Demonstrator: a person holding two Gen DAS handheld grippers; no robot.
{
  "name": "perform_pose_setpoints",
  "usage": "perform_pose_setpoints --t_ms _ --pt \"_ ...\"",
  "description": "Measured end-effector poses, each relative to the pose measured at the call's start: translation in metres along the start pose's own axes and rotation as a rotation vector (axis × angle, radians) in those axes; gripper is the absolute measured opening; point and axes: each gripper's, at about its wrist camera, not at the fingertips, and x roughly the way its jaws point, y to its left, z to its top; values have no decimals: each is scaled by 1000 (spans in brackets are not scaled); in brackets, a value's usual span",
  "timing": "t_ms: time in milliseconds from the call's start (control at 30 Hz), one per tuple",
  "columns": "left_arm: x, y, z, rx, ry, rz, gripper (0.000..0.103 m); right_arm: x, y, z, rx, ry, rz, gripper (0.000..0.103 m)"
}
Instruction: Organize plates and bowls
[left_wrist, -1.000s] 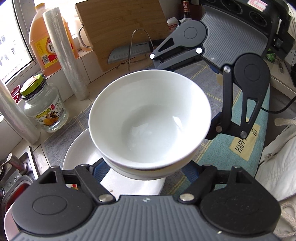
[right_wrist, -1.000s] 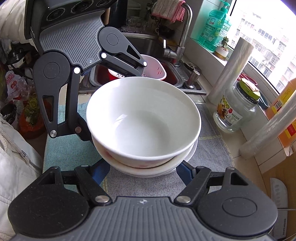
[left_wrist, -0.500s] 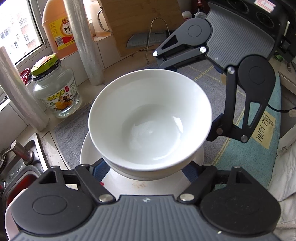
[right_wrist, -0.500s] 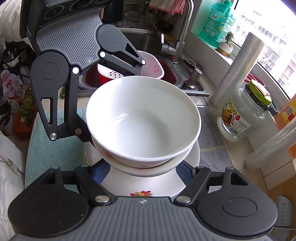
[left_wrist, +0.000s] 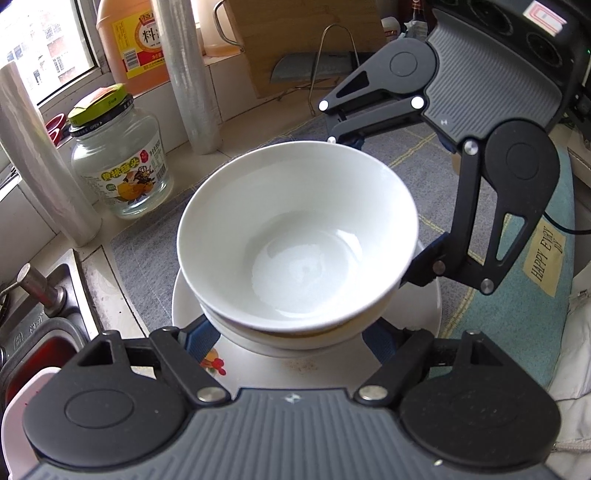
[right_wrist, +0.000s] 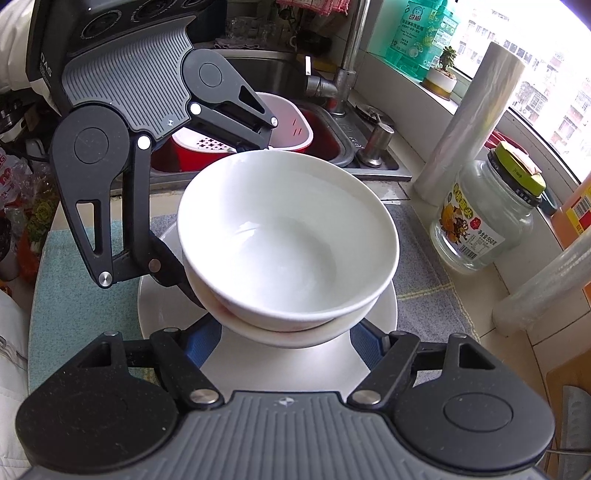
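Left wrist view shows two nested bowls (left_wrist: 295, 240) held over a white plate (left_wrist: 424, 317) on the bench mat (left_wrist: 147, 251). The left gripper (left_wrist: 291, 332) has its fingers pressed on the lower bowl's near flanks, and the right gripper (right_wrist: 284, 328) clamps it from the opposite side. Both grips look equally close, with the plate directly underneath, so the next move is probably straight down.

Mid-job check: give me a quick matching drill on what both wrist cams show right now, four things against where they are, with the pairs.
Things:
1. top bowl
2. plate
3. glass jar
4. red basin

Places:
A. in the sink
B. by the window, off the mat
C. nested in another bowl
D. on the mat, under the bowls

Pairs: 1-C, 2-D, 3-B, 4-A
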Motion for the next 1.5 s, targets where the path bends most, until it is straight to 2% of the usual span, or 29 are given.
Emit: perform_pose_setpoints --t_ms 267,367,467,500,533,667,900,1133,1267,1400,1500 --pt "0 2 -2 -19 -2 0 85 0 1 1 0 0 -8 81" --pt "0 1 -3 -17 -10 12 86 -1 2 1 5 -1 -10 85" --pt "-2 -2 -3 -11 -18 30 88 -3 3 0 4 -8 -11 96" --pt "-3 -4 -4 -3 -29 49 94 -4 5 -1 1 -19 -17 103" --pt "-5 -5 -4 5 -48 68 99 -6 6 -1 -4 -33 -24 103" --pt "-9 -6 -5 -8 -58 69 99 -9 7 -1 -2 -29 -39 103" --pt "-14 -15 -17 -60 -98 136 99 -16 8 -6 69 -19 -83 103" --pt "-25 -24 -23 -191 -159 174 101 -22 14 -10 207 23 -172 103" --pt "-32 -34 -27 -291 -172 246 101 -26 21 -17 292 47 -222 103" --pt "-41 -41 -32 -481 -157 317 101 -32 32 -29 382 79 -311 103" --pt "-50 -53 -35 -590 -146 383 100 -38 35 -42 522 101 -340 103"
